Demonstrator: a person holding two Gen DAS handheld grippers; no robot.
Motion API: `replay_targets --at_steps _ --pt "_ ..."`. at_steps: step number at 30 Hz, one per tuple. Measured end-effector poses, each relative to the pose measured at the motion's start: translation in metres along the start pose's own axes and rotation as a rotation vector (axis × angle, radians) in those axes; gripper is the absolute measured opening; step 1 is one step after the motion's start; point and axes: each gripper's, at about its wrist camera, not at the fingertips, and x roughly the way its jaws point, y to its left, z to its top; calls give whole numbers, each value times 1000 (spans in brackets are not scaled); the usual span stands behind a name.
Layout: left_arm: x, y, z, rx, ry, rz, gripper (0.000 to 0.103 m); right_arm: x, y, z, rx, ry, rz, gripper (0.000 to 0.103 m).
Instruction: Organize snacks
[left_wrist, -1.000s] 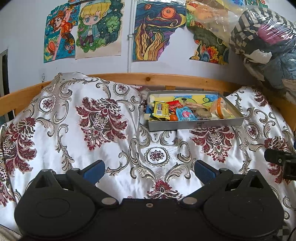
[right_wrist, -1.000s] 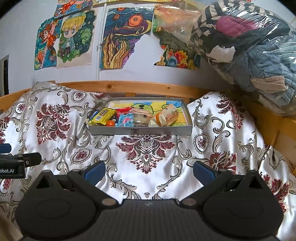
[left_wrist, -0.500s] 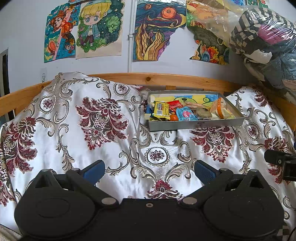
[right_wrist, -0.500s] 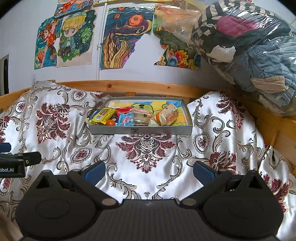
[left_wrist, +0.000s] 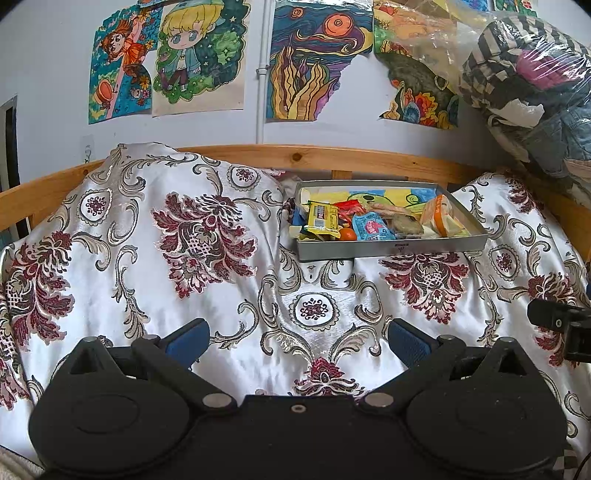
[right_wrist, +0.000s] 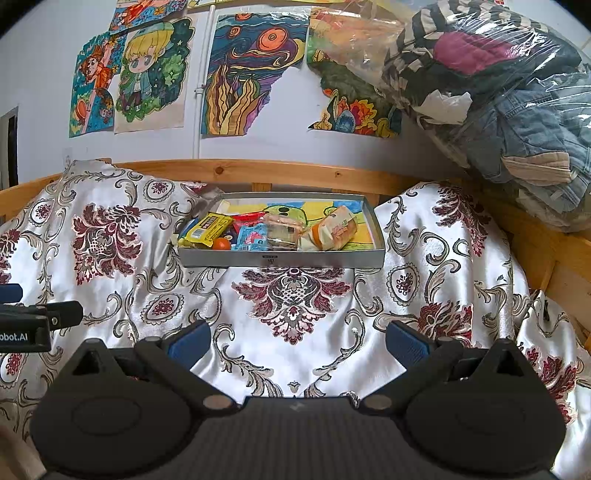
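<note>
Snacks (left_wrist: 362, 223) all lie heaped inside the tray (left_wrist: 391, 249) at the bedspread's (left_wrist: 221, 295) far edge, both grippers (left_wrist: 297, 338) (right_wrist: 297, 338) spread empty.

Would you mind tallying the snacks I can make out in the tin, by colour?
Yellow packet: 1
Red packet: 1
Blue packet: 1
Orange-and-white packet: 1
Clear-wrapped biscuits: 1
Orange round snack: 1
Total: 6; others in the tin may be hidden.
</note>
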Motion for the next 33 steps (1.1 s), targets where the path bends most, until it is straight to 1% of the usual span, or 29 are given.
replay_targets --at_steps 5,10,12,20,25,33 --pt "-3 0 -2 3 -6 -37 102 0 0 -2 -5 2 3 103" --pt "-5 -9 -3 45 -13 -17 102 1 1 -4 -7 3 4 103" --pt "-7 -11 -3 54 -17 -20 102 1 1 -4 -7 4 4 103" --pt "-8 -14 -2 63 -21 -27 102 1 1 -3 -7 4 4 103" --pt "-8 -14 -2 70 -14 -49 102 1 1 -4 -7 4 4 103" --pt "-8 -14 -2 66 -16 -45 102 1 1 -3 -7 6 4 103"
